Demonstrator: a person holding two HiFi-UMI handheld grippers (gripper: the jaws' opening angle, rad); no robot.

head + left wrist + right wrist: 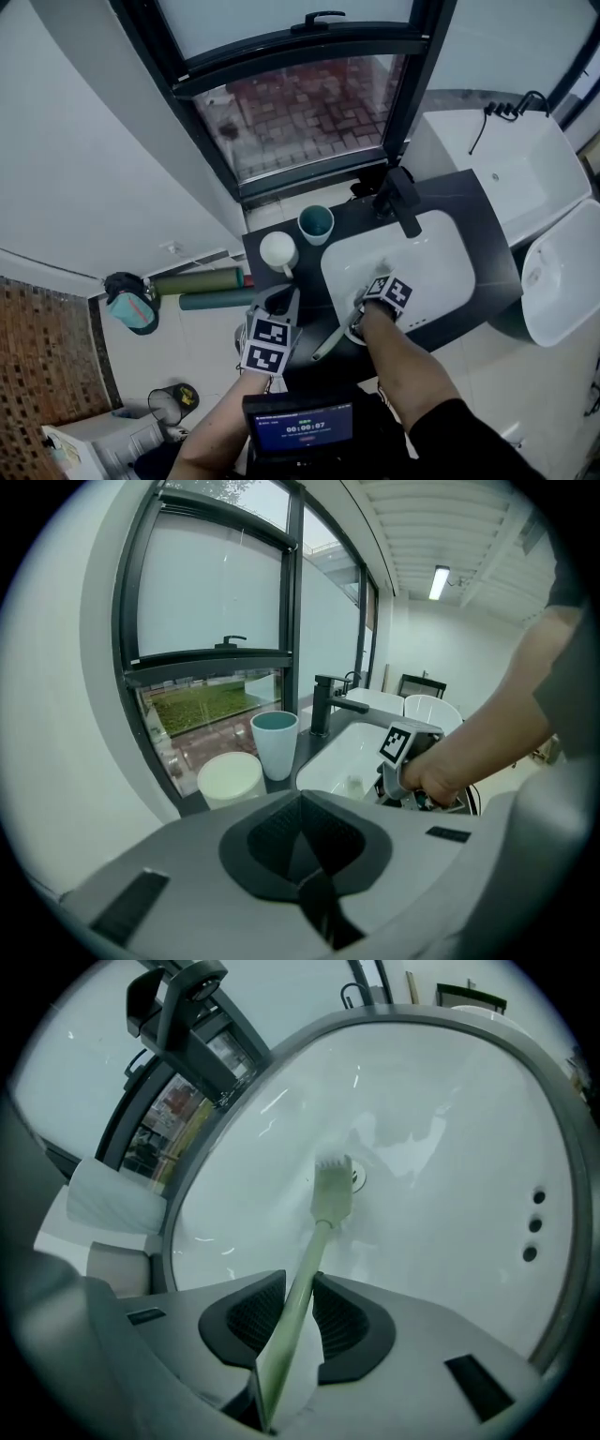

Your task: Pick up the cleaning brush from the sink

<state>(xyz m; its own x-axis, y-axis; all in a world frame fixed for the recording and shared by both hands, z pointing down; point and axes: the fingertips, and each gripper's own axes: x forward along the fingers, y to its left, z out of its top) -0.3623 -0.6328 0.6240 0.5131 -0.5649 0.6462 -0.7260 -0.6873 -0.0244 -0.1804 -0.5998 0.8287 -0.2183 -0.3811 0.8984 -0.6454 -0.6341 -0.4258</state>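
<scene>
A pale green cleaning brush lies with its bristle head near the drain of the white sink. My right gripper is shut on its handle, which runs back between the pads. From the head view, the right gripper reaches into the sink's front left corner, and the brush handle sticks out toward me over the rim. My left gripper hovers over the dark counter left of the basin. Its jaws are shut with nothing between them.
A black faucet stands behind the basin. A teal cup and a white cup sit on the counter at the back left. A bathtub and toilet lie to the right, and a window is behind.
</scene>
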